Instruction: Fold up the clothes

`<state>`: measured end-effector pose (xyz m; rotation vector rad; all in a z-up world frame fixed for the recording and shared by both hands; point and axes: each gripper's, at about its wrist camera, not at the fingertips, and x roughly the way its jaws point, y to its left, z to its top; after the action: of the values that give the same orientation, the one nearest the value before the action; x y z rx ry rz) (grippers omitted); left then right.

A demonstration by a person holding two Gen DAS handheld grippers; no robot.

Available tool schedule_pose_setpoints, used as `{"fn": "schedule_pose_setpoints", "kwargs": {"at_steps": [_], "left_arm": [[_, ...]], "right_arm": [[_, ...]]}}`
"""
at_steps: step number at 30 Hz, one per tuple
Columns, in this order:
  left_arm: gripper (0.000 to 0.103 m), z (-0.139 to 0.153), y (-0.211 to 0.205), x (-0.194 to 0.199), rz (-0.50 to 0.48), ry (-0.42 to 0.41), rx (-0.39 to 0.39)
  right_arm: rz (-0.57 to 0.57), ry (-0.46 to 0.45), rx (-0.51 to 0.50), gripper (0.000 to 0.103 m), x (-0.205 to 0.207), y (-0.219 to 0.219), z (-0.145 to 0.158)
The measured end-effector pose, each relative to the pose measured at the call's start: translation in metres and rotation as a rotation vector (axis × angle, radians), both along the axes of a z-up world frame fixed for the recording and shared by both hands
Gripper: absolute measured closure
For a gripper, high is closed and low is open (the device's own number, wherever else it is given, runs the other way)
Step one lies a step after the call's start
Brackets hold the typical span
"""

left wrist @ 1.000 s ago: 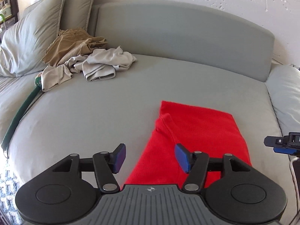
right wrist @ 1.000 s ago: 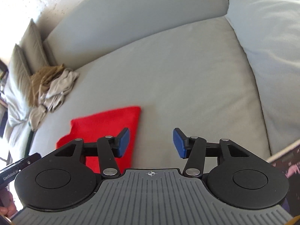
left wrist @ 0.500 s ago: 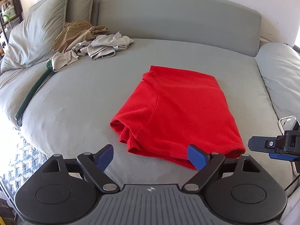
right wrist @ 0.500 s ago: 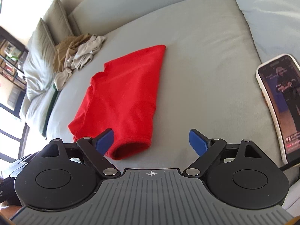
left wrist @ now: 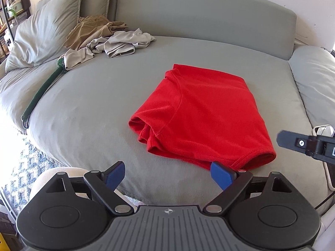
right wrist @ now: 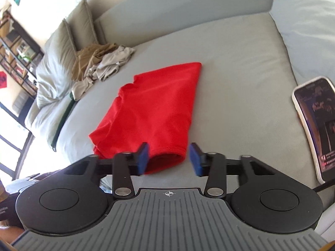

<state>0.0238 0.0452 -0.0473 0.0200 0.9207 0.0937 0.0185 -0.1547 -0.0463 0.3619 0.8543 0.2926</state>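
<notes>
- The red shirt (left wrist: 201,113) lies folded at the middle of the grey sofa (left wrist: 88,104), its hem towards the near edge
- The left claw (left wrist: 167,174) hangs spread wide and empty, near that hem
- The right claw (right wrist: 169,158) is also apart, holding nothing
- A heap of beige clothes (left wrist: 104,39) sits far left by the cushions
- A phone (right wrist: 314,125) lies at the right
</notes>
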Motion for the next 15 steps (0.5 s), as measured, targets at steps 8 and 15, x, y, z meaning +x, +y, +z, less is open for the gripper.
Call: {"fn": "schedule_pose_setpoints", "kwargs": {"at_steps": [8,15], "left_arm": [[0.014,0.002,0.017,-0.002,0.047,0.002,-0.015],[0.014,0.005,0.062,0.01,0.153,0.013,-0.118]], "right_arm": [[0.124,-0.027,-0.135,0.075,0.019,0.047,-0.017],[0.176,0.189,0.007,0.048,0.007,0.024,-0.037]]}}
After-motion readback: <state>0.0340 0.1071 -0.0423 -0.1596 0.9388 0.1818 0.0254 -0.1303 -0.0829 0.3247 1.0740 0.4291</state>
